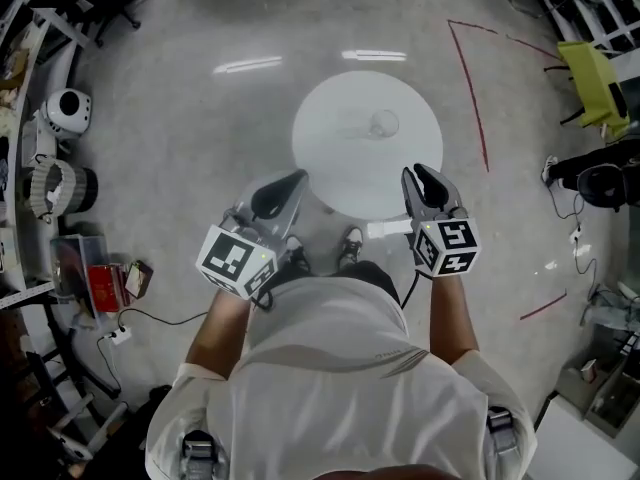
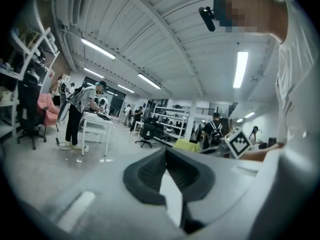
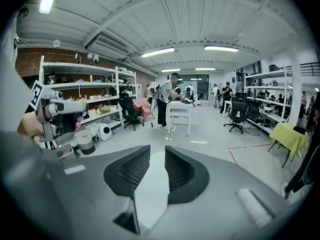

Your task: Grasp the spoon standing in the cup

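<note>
Directly below the head camera stands a round white table point(image 1: 330, 168) on a grey concrete floor point(image 1: 200, 118). A clear cup point(image 1: 383, 123) sits on it, a little right of the tabletop's centre. From this height the spoon in it is too faint to make out.

The person holds both grippers at the table's near edge, well apart from the cup. The left gripper point(image 2: 165, 153) has its jaw tips pressed together, and nothing is caught between them. The right gripper point(image 3: 157, 156) has its jaws spread, with only the pale tabletop showing through the gap, so it is empty too. Each gripper carries its marker cube toward the person's body.

Red tape lines point(image 1: 470, 78) mark the floor to the right of the table, and a yellow-green chair point(image 1: 592, 80) stands beyond them. In the right gripper view, white shelves point(image 3: 80, 91) line the left wall, and a person point(image 3: 164, 104) stands at a white workbench point(image 3: 181, 111) farther back.
</note>
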